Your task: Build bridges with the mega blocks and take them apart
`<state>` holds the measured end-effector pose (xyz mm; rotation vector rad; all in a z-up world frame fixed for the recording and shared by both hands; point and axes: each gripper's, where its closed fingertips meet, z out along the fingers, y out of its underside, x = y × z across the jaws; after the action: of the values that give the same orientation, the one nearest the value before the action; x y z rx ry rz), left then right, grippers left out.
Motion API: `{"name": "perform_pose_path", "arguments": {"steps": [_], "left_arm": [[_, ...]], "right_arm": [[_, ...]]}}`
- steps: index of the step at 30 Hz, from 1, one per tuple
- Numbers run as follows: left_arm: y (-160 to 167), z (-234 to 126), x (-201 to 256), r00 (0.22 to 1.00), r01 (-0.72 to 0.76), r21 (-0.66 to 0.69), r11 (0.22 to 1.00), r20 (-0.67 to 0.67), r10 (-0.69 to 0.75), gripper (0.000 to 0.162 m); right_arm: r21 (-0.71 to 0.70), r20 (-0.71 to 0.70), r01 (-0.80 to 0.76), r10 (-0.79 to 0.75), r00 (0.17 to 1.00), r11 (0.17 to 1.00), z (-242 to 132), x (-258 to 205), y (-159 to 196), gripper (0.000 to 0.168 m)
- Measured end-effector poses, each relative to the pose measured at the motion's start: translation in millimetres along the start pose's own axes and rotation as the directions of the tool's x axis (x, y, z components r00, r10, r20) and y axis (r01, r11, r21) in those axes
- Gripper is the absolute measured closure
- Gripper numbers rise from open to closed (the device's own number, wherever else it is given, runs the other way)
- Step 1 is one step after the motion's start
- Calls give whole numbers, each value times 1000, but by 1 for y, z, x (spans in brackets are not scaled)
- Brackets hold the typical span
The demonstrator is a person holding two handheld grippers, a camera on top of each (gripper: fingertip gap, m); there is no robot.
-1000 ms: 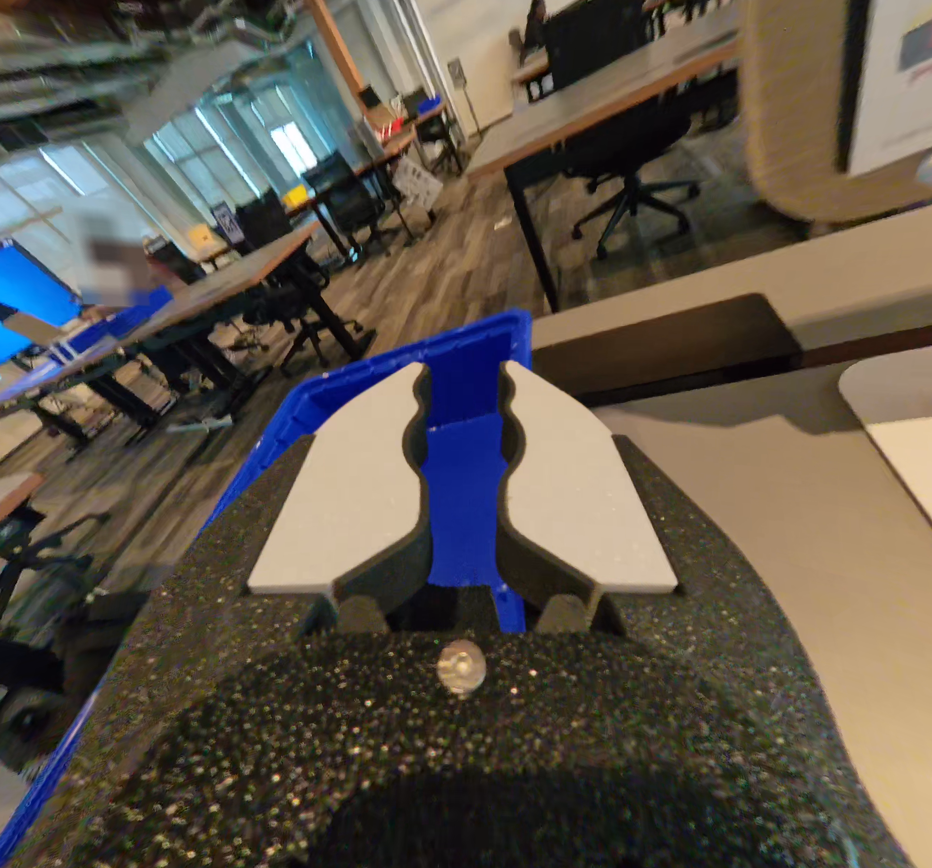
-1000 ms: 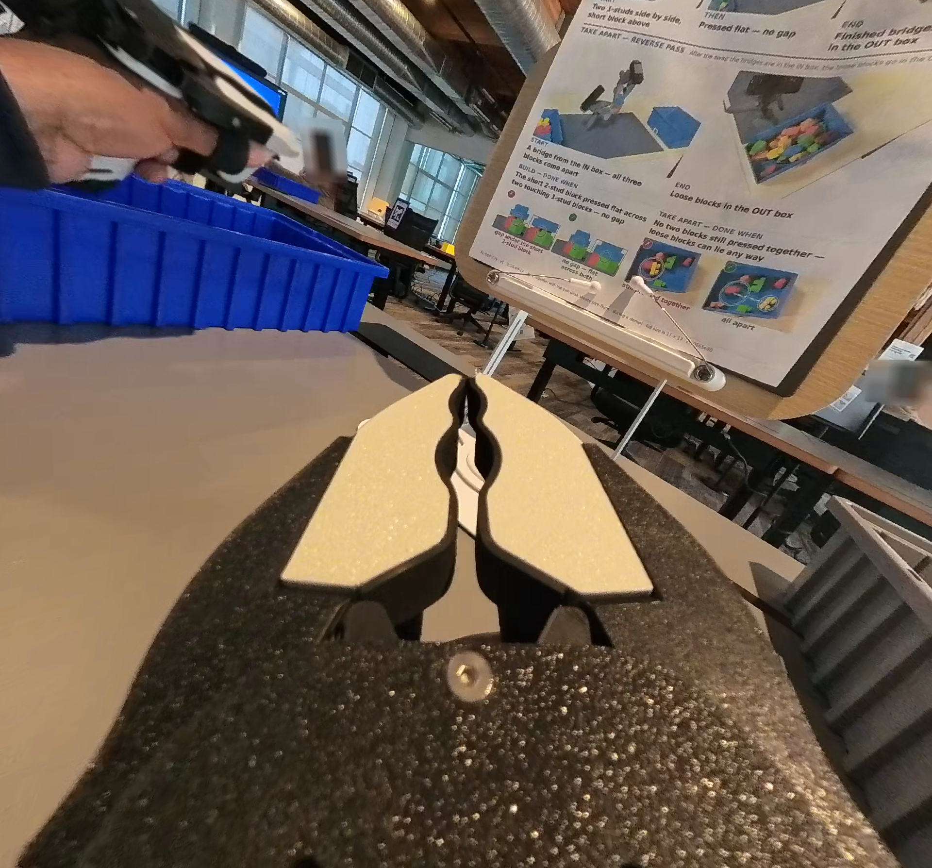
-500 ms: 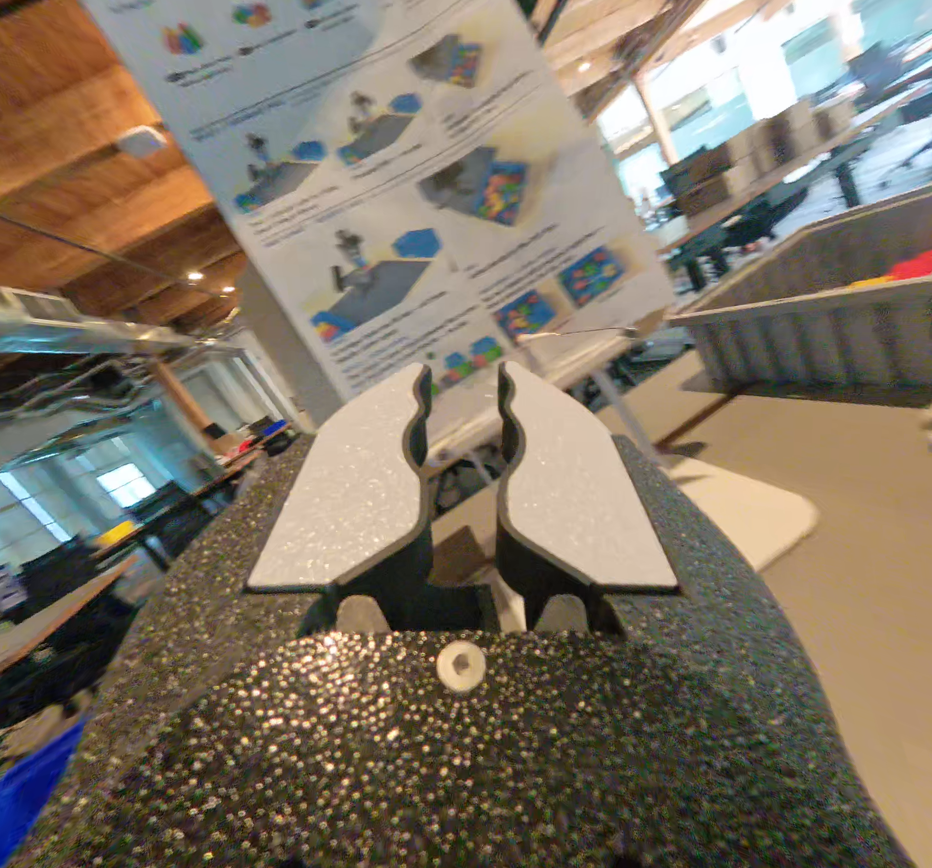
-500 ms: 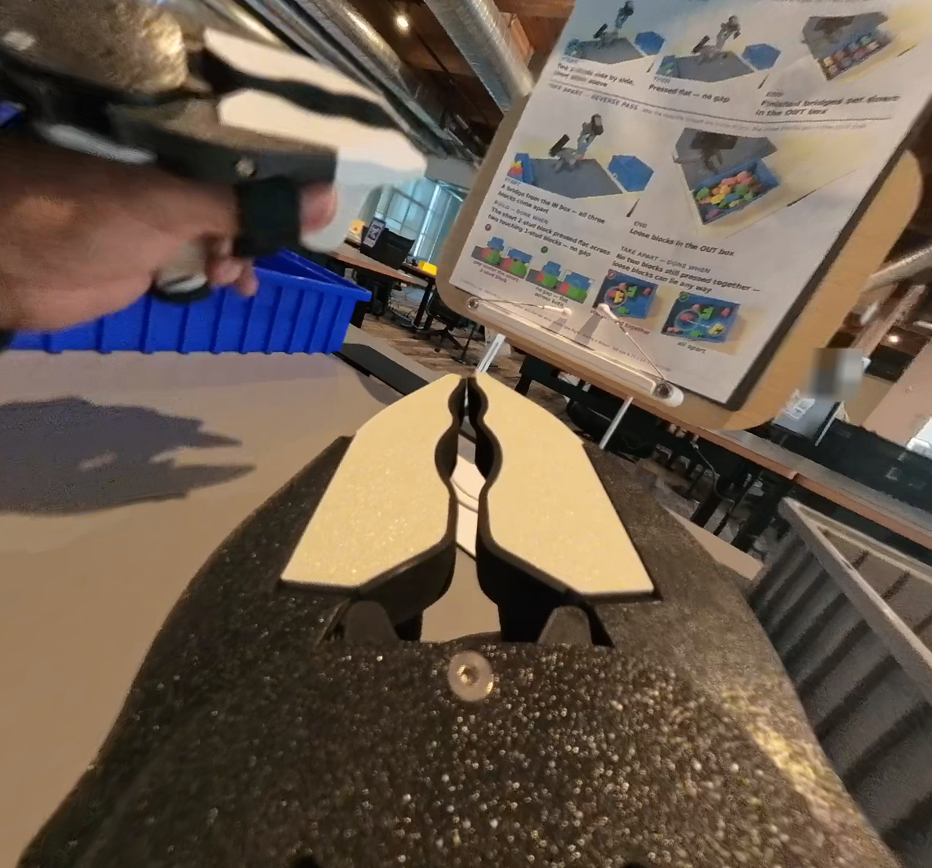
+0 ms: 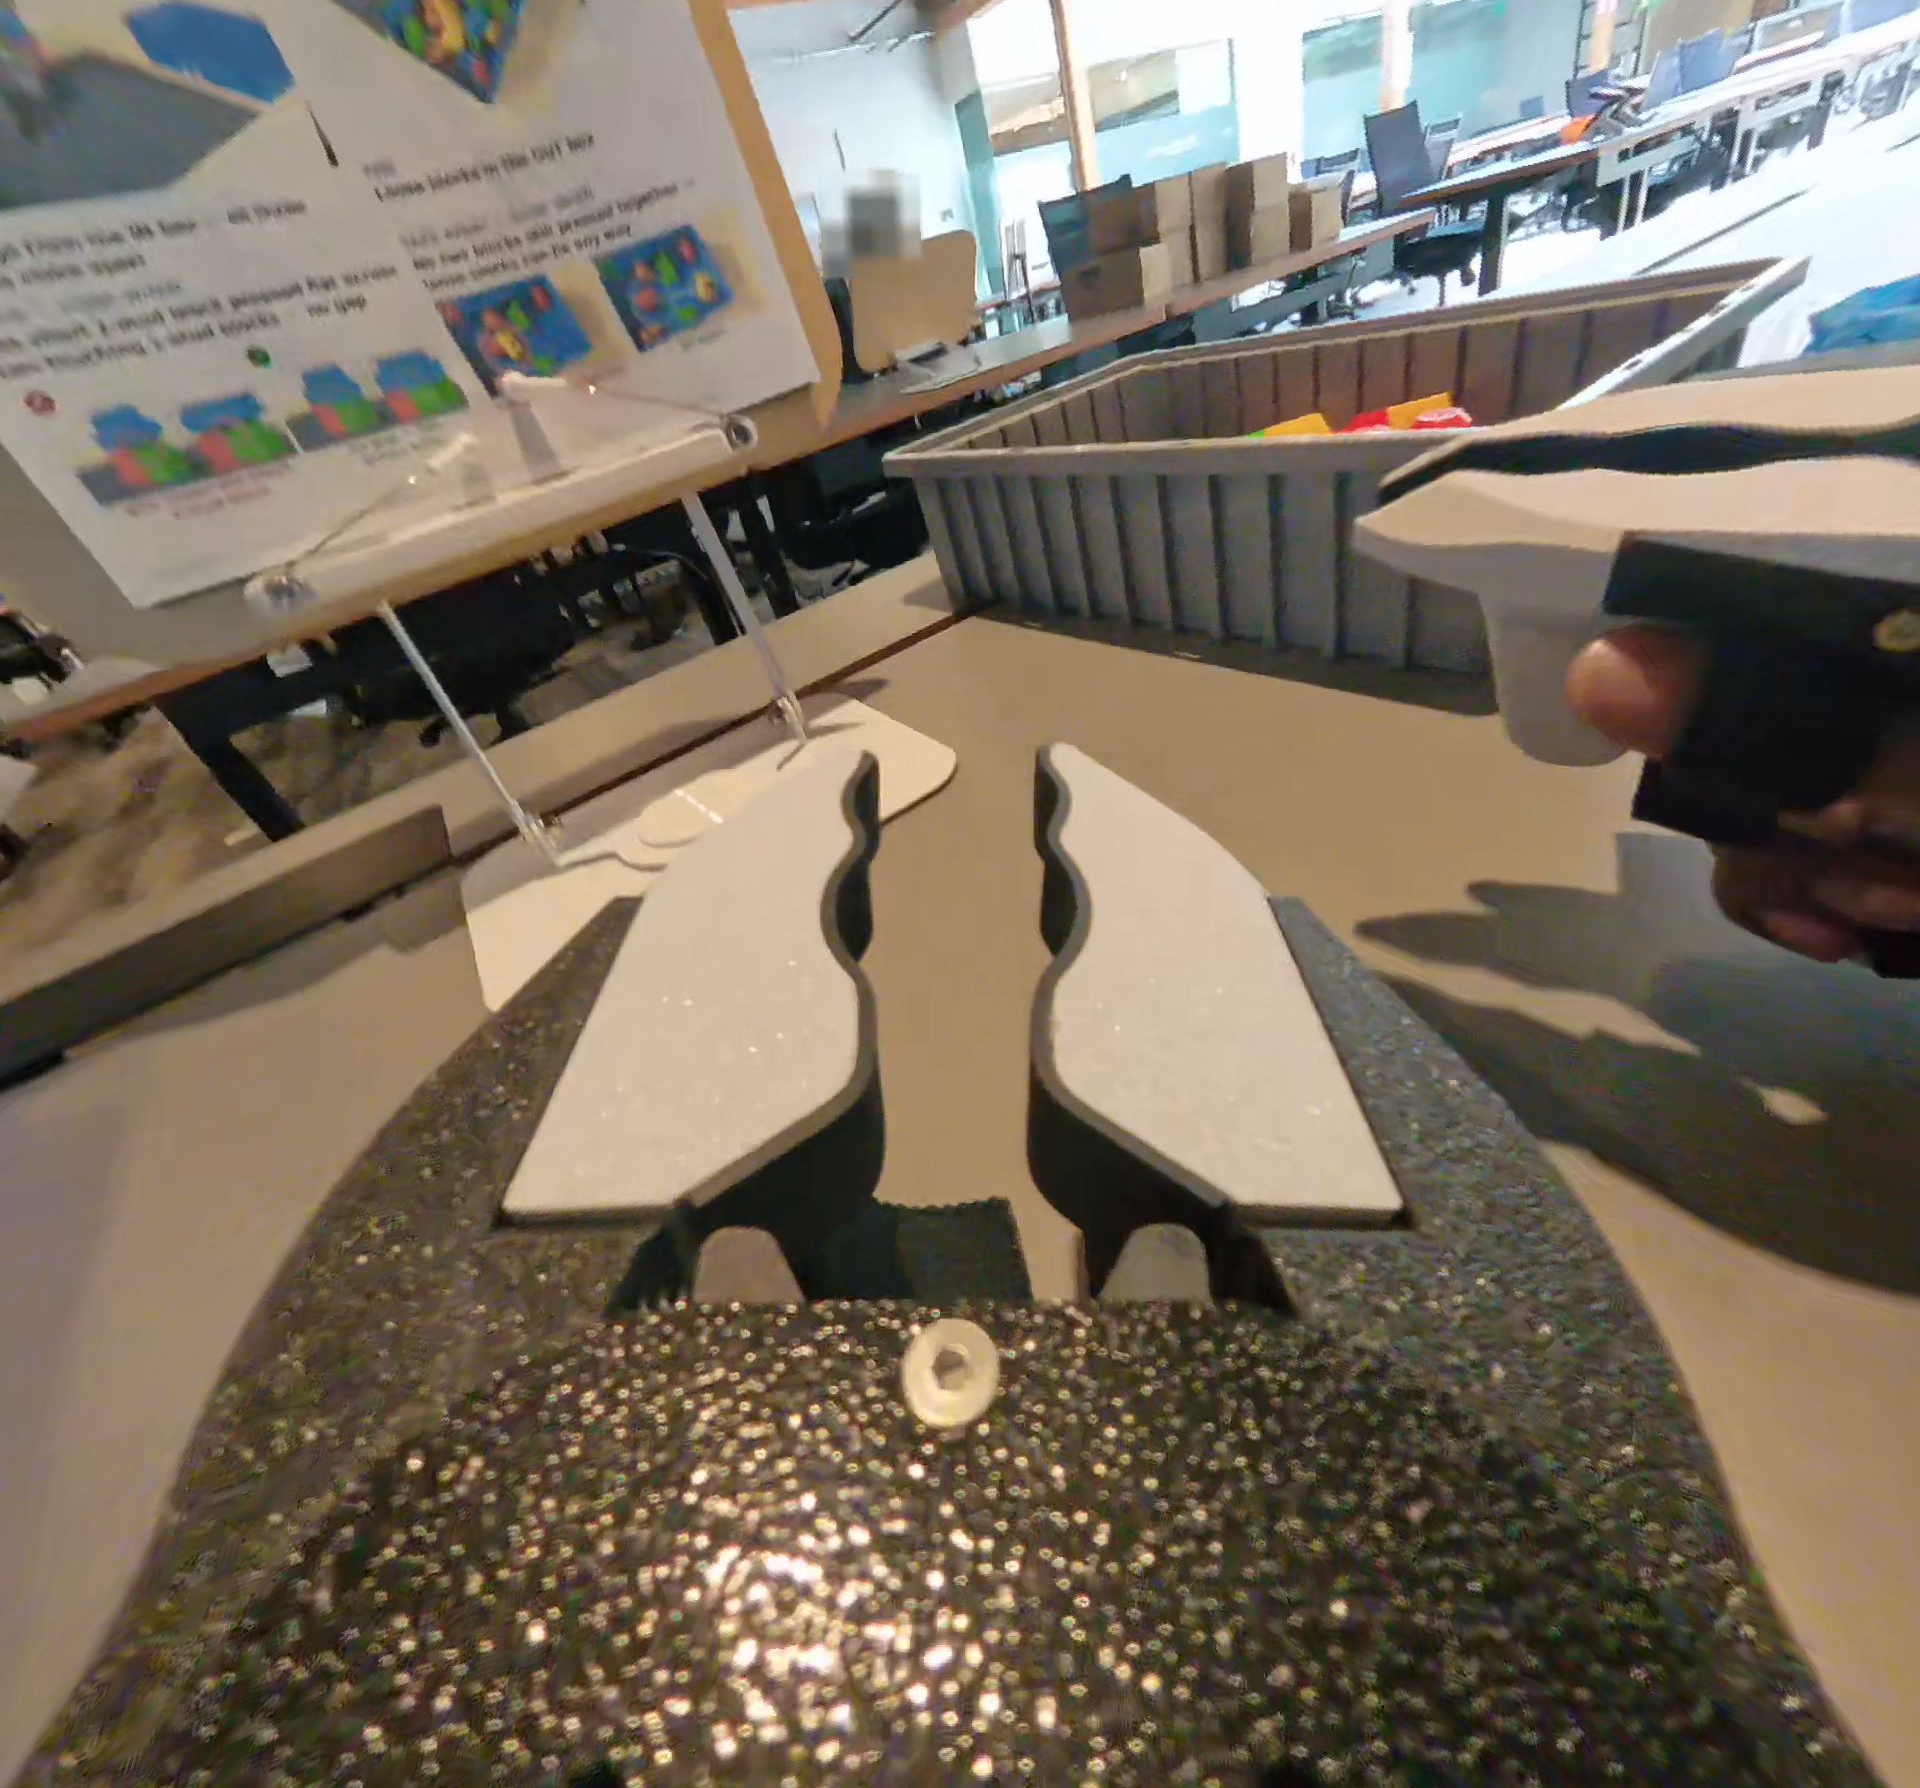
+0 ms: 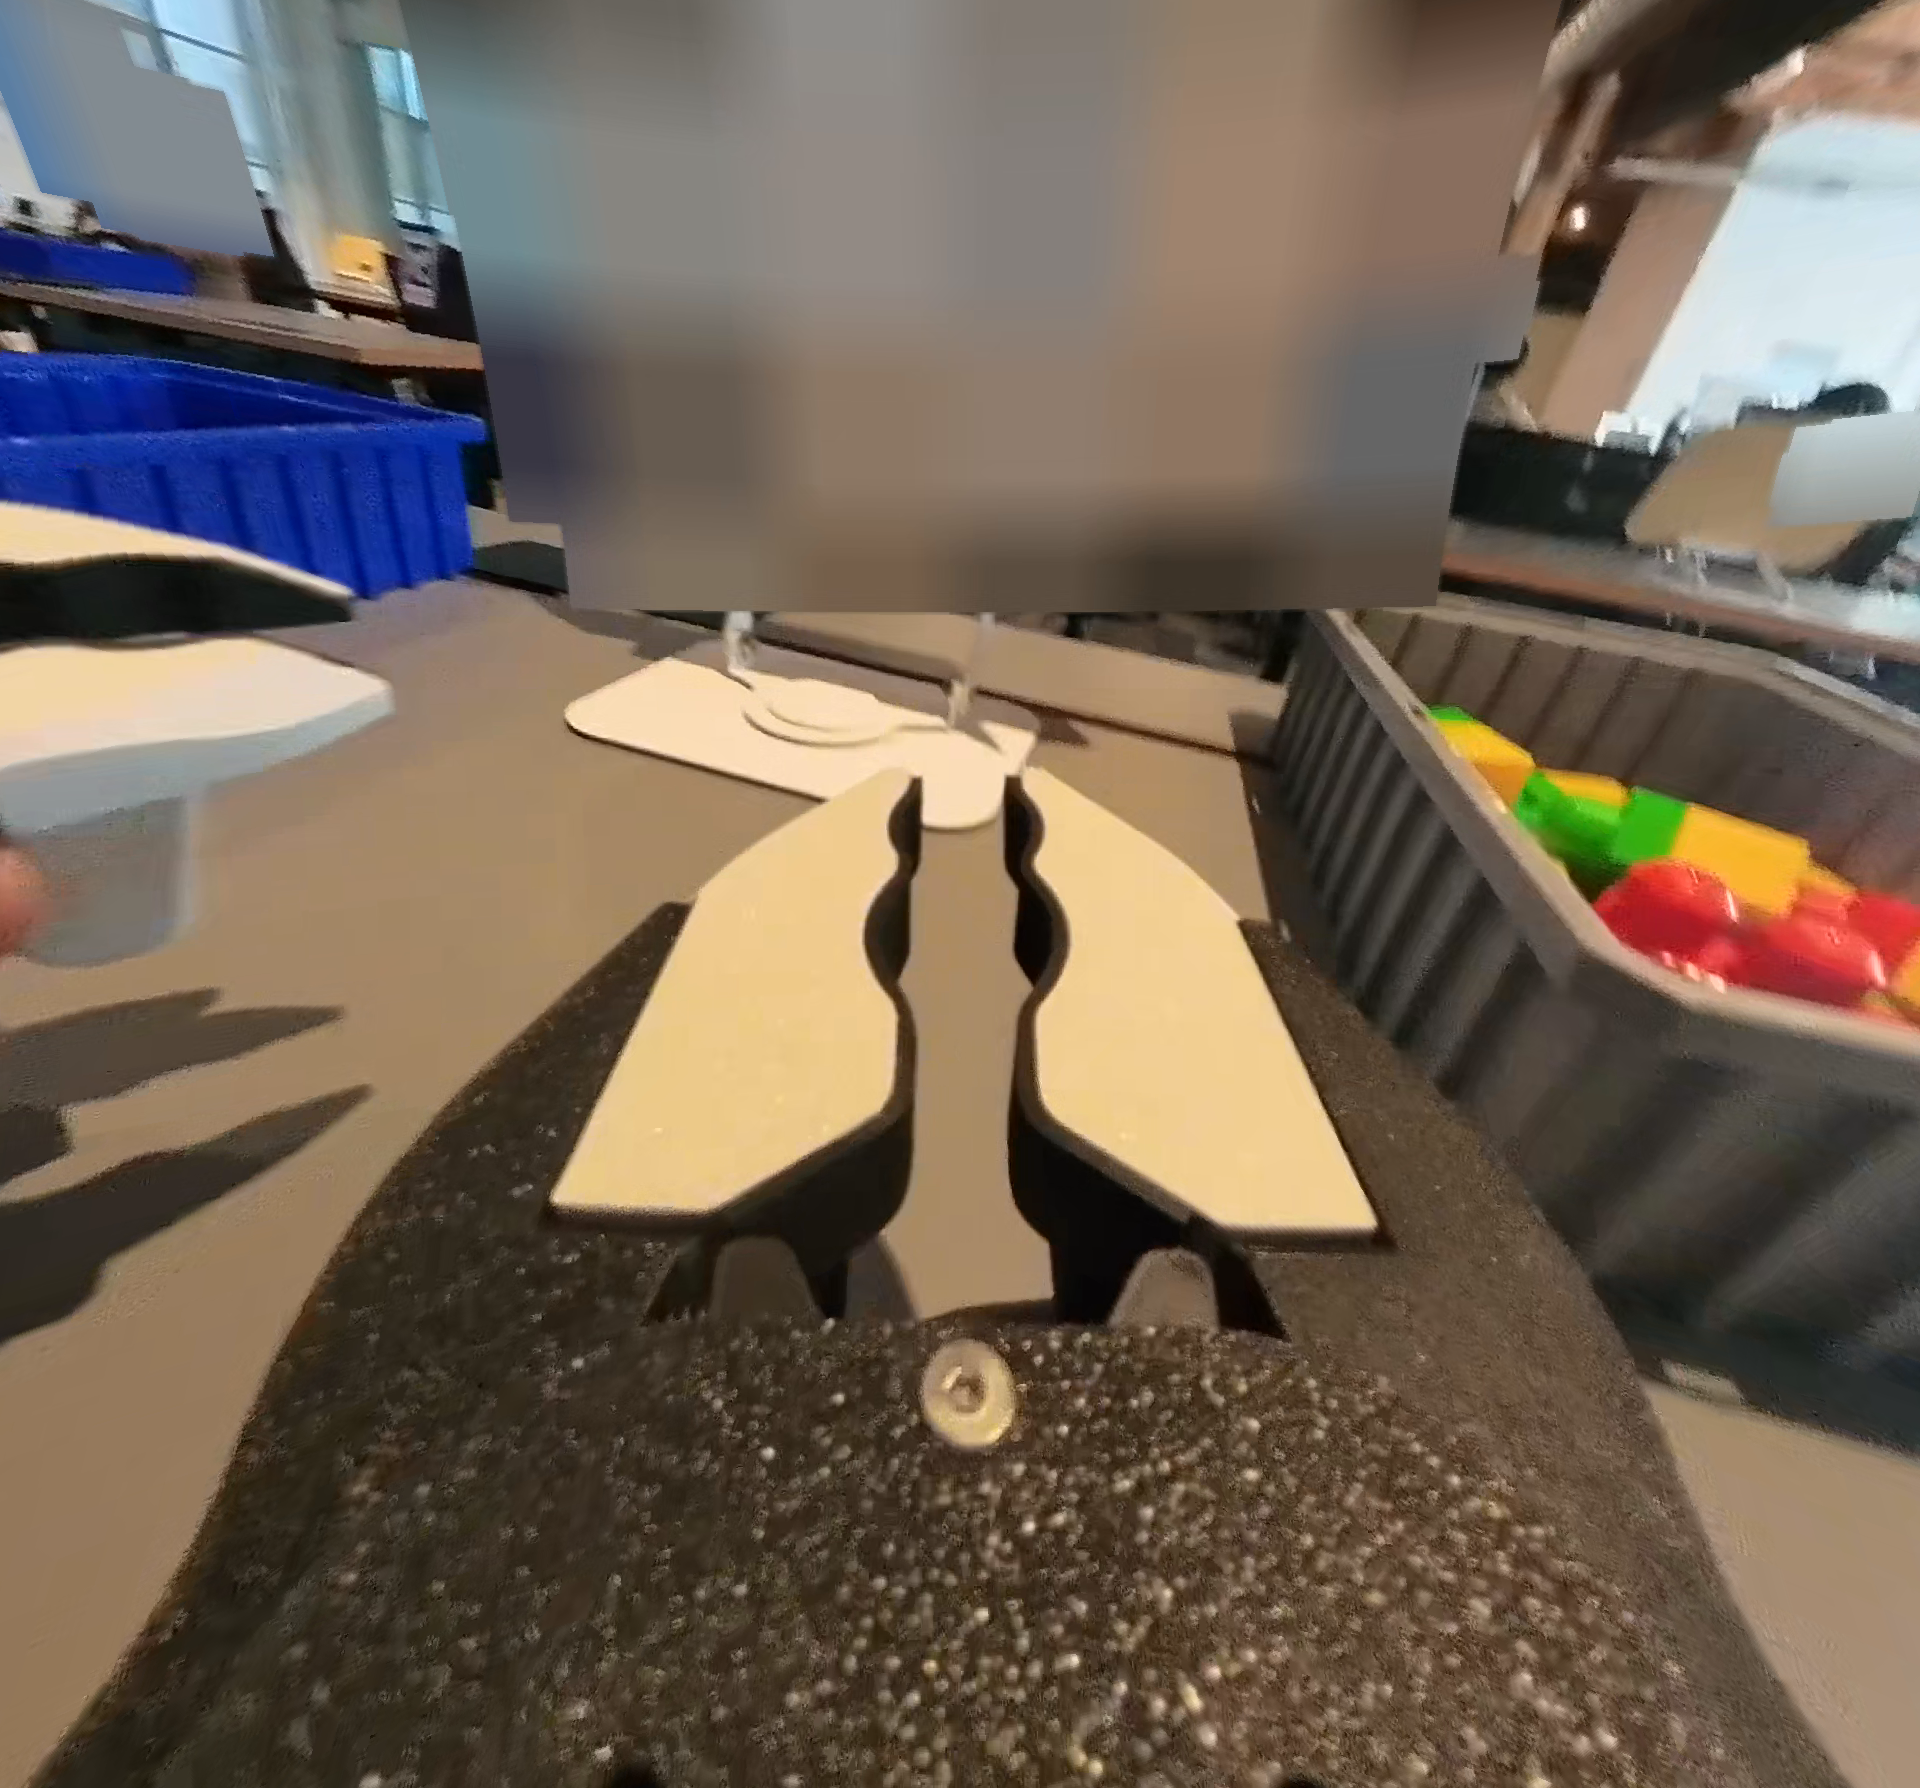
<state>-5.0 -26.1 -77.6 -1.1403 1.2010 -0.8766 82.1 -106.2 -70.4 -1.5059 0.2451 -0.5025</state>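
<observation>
Red, yellow, green plastic mega blocks [image 6: 1704, 897] heaped inside ribbed grey plastic bin [image 6: 1455, 917]. Right gripper [image 6: 961, 793] just left of bin, nearer, narrowly parted, empty. Left gripper [image 5: 956, 772] farther left of bin, wider apart, empty.

The left tongs [image 5: 956, 772] and right tongs [image 6: 961, 788] are pale grey on speckled black bodies. The surface [image 5: 1351, 803] is plain grey-brown. A ribbed grey bin [image 6: 1455, 855] holds red, yellow and green blocks [image 6: 1683, 886]; another ribbed bin [image 6: 260, 491] is bright blue.
</observation>
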Motion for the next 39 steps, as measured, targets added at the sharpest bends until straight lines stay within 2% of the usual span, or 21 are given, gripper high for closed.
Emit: {"name": "perform_pose_path", "arguments": {"steps": [6,10,19,27,39], "left_arm": [[11,-5,-8,997,74,-28,997,40,-73,134],[20,-3,-13,991,128,-46,991,37,-126,132],[18,-4,-14,988,152,-26,988,29,-151,130],[22,0,-6,994,106,-65,992,6,-106,130],[29,2,-4,996,89,-126,988,16,-87,130]], "right_arm": [[-113,-41,-119,115,992,986,-7,23,25,137],[-118,-61,-127,120,991,985,-11,32,27,136],[-150,-61,-177,170,984,973,-7,37,32,132],[-174,-69,-230,221,973,957,-3,38,37,130],[-169,-63,-226,218,974,959,-4,37,36,131]]}}
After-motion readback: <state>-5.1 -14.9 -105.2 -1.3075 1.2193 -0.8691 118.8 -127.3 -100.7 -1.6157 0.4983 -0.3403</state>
